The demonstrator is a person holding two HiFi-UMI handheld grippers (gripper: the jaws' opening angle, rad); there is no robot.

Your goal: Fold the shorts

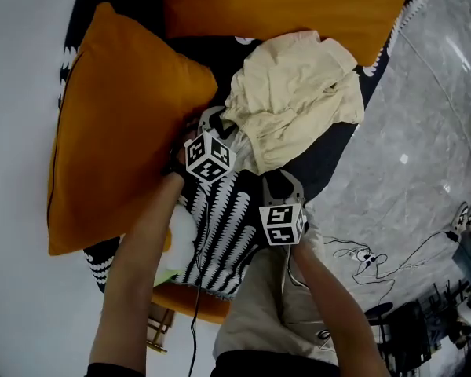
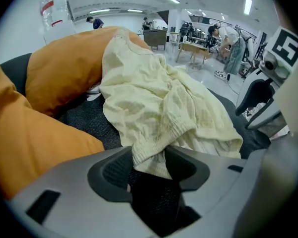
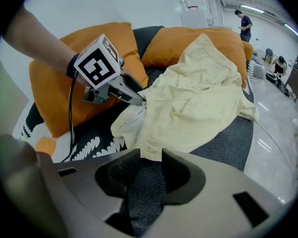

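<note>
Pale yellow shorts (image 1: 290, 100) lie crumpled on a dark grey seat between orange cushions. My left gripper (image 1: 226, 124) sits at their near-left edge. In the left gripper view the ribbed waistband (image 2: 151, 152) fills the gap between the jaws, and my left gripper (image 2: 150, 162) is shut on it. My right gripper (image 1: 273, 173) stands at the near edge of the shorts. In the right gripper view its jaws (image 3: 148, 157) stand narrowly apart, the hem of the shorts (image 3: 198, 93) just at their tips and grey seat fabric showing in the gap. The left gripper (image 3: 139, 99) shows there too, on the cloth.
A big orange cushion (image 1: 118, 124) leans at the left and another (image 1: 282, 6) lies behind the shorts. A black-and-white patterned throw (image 1: 220, 234) covers the seat's near edge. Grey marble floor (image 1: 424, 132) with cables (image 1: 377, 258) lies to the right.
</note>
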